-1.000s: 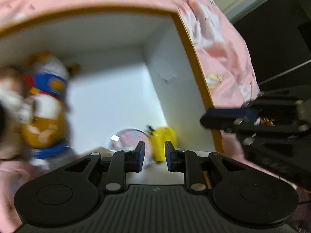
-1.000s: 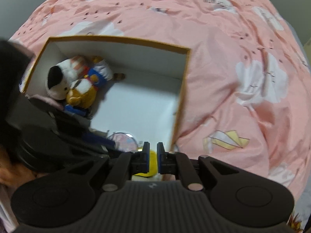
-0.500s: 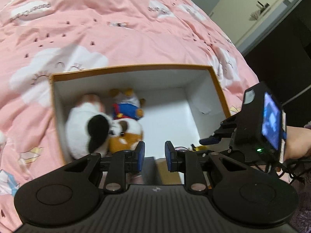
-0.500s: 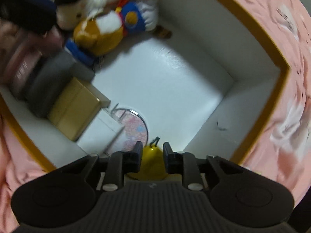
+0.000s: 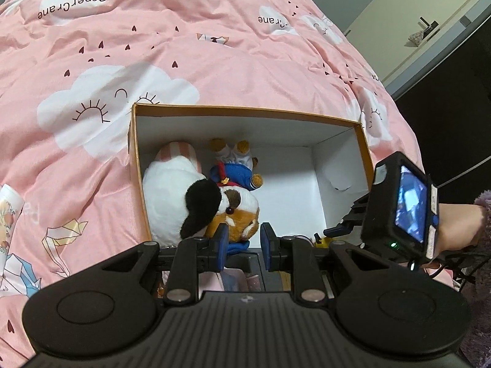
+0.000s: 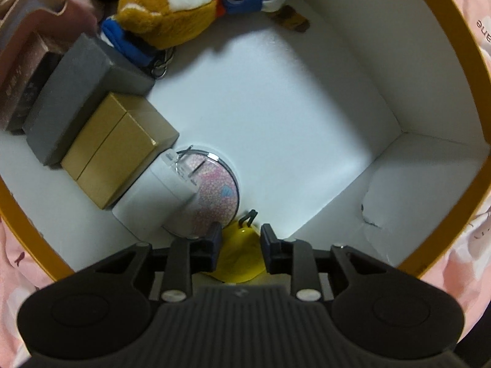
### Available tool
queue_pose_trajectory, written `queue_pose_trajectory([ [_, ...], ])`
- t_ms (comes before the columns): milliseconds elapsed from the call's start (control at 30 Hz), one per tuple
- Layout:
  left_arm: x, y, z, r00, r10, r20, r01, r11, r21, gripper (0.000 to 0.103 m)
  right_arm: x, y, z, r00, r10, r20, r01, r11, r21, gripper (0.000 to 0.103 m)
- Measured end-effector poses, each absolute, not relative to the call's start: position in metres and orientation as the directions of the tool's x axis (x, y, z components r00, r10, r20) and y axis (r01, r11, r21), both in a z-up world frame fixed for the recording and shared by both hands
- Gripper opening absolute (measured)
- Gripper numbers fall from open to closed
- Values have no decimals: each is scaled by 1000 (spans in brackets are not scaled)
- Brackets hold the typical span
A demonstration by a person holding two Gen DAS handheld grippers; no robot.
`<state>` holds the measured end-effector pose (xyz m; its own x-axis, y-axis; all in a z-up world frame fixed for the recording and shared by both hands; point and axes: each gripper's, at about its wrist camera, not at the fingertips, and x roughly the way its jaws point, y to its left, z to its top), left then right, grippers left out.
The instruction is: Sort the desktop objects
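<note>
An open cardboard box [image 5: 245, 112] with a white inside lies on a pink quilt. In it are a white and black plush [image 5: 172, 196] and a brown plush in blue [image 5: 236, 211]. My left gripper [image 5: 244, 247] is open and empty above the box's near edge. My right gripper [image 6: 239, 242] reaches into the box; its jaws stand apart on either side of a yellow object [image 6: 241, 254] without clearly squeezing it. The right gripper also shows in the left wrist view [image 5: 334, 231]. A round pink patterned disc [image 6: 214, 193] lies beside the yellow object.
Along the box's left wall in the right wrist view stand a white box [image 6: 153, 199], a gold box [image 6: 116, 150], a grey box [image 6: 76, 92] and a dark pink-edged box [image 6: 21, 86]. The pink quilt [image 5: 153, 46] surrounds the box. A cabinet [image 5: 429, 15] stands far right.
My left gripper has pulled back and up, so the whole box shows. My right gripper has gone down into the box and its jaws have opened around the yellow object.
</note>
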<state>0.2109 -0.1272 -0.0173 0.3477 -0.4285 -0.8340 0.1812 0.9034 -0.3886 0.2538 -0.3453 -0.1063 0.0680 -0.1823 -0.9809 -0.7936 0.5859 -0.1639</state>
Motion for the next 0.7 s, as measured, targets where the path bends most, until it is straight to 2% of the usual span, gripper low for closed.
queue_pose_trajectory([
  [400, 196, -109, -2, 368, -415, -832, 218, 908, -357, 24, 243, -346, -59, 106, -131, -986, -734, 659, -167, 29],
  [600, 180, -78, 14, 429, -389, -816, 226, 920, -320, 24, 230, -329, -19, 190, -93, -977, -712, 672, -202, 29],
  [700, 173, -51, 25, 480, -360, -800, 200, 933, -299, 24, 219, -299, 19, 272, -12, -962, -701, 683, -207, 29],
])
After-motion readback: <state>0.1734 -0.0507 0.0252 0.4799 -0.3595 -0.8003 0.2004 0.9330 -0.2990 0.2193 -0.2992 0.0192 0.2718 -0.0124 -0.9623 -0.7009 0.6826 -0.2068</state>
